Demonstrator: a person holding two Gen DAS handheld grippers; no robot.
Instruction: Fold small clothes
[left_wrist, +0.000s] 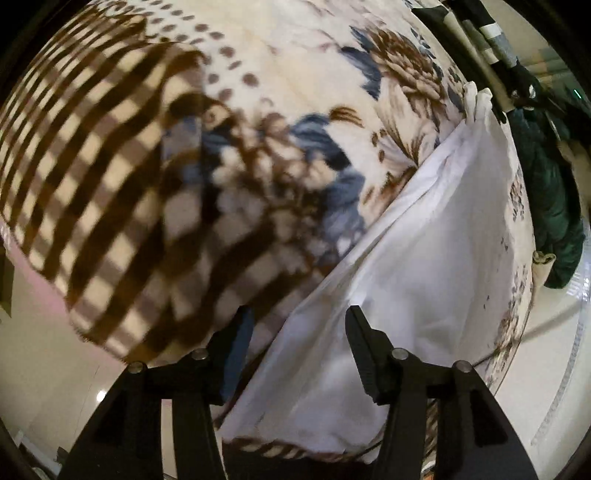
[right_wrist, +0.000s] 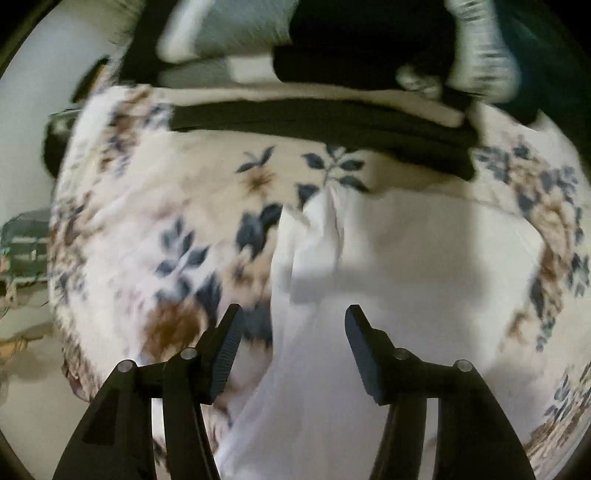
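A white garment (left_wrist: 424, 258) lies spread on a floral blanket (left_wrist: 295, 74), running from the near edge to the far right. My left gripper (left_wrist: 295, 325) is open above the garment's left edge, holding nothing. In the right wrist view the same white garment (right_wrist: 406, 277) fills the lower middle, with a creased fold at its top left. My right gripper (right_wrist: 291, 321) is open above the garment's left edge, empty. This view is blurred.
The blanket (right_wrist: 166, 221) has a brown striped and checked part (left_wrist: 92, 166) at left. Dark and grey folded clothes (right_wrist: 332, 122) lie along the far edge. A dark green garment (left_wrist: 546, 192) hangs at the right. Pale floor (left_wrist: 55, 350) shows below the blanket's edge.
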